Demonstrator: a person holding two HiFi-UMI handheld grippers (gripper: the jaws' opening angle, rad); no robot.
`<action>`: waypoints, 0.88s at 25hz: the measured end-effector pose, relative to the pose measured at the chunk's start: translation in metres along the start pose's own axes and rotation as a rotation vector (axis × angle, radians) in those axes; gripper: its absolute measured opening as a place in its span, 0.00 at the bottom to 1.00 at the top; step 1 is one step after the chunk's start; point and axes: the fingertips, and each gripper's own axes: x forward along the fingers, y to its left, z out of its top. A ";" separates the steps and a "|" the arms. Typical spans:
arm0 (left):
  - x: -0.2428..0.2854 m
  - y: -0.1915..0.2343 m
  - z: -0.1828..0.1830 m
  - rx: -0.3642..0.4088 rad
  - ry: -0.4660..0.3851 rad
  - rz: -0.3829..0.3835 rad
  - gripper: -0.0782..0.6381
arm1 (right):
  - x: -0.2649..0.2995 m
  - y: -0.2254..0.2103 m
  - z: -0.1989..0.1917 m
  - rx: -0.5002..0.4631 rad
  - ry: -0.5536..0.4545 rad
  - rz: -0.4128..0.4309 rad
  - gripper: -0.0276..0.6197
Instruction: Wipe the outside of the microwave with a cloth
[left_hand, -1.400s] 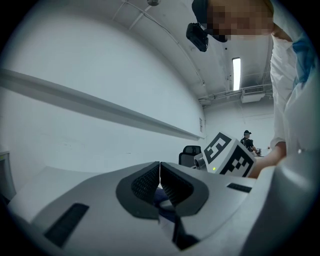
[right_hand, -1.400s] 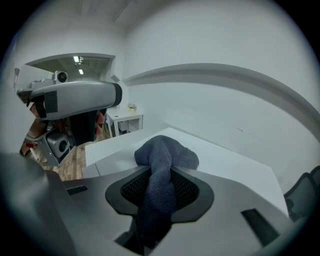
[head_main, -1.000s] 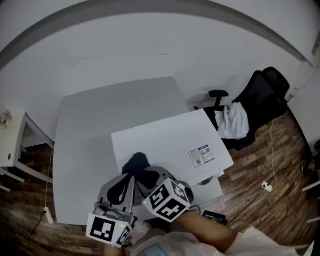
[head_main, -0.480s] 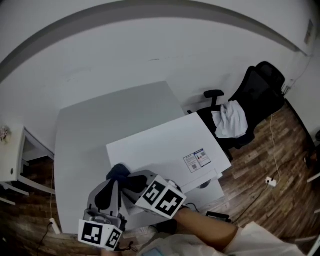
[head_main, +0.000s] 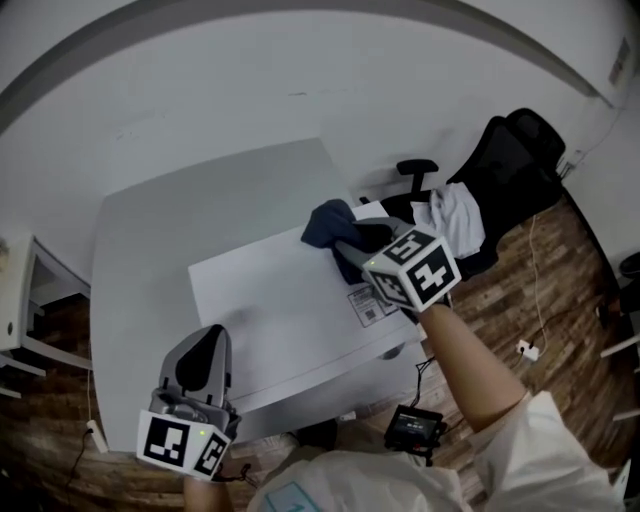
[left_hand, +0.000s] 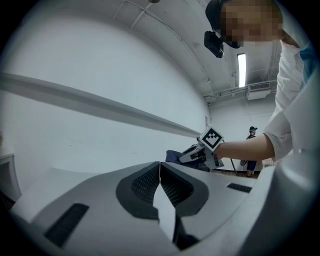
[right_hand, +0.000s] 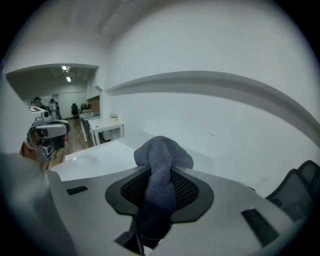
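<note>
The white microwave (head_main: 280, 305) stands on a grey table, seen from above, with a label (head_main: 364, 304) near its right edge. My right gripper (head_main: 346, 240) is shut on a dark blue cloth (head_main: 334, 221) and holds it on the microwave's far right corner. In the right gripper view the cloth (right_hand: 161, 165) bulges out between the jaws over the white top (right_hand: 97, 159). My left gripper (head_main: 204, 338) hovers at the microwave's near left corner, shut with nothing between its jaws (left_hand: 160, 169). From the left gripper view the right gripper (left_hand: 199, 153) and the cloth (left_hand: 175, 155) show ahead.
The grey table (head_main: 170, 215) stands against a white wall. A black office chair (head_main: 512, 170) with a white garment (head_main: 452, 220) stands to the right. A small white table (head_main: 14, 292) is at the left. A black device (head_main: 410, 428) and cables lie on the wooden floor.
The right gripper has swept the cloth across the microwave's top from the near left part to the far right corner. The left gripper has stayed near the front left corner.
</note>
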 end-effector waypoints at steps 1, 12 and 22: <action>0.004 -0.003 0.001 0.004 0.001 -0.008 0.12 | -0.001 -0.015 -0.005 0.007 0.013 -0.031 0.23; 0.018 -0.025 -0.004 0.007 0.018 -0.048 0.12 | 0.005 -0.092 -0.083 0.076 0.166 -0.236 0.23; 0.016 -0.025 -0.010 -0.016 0.012 -0.043 0.11 | 0.009 -0.093 -0.085 0.094 0.160 -0.273 0.23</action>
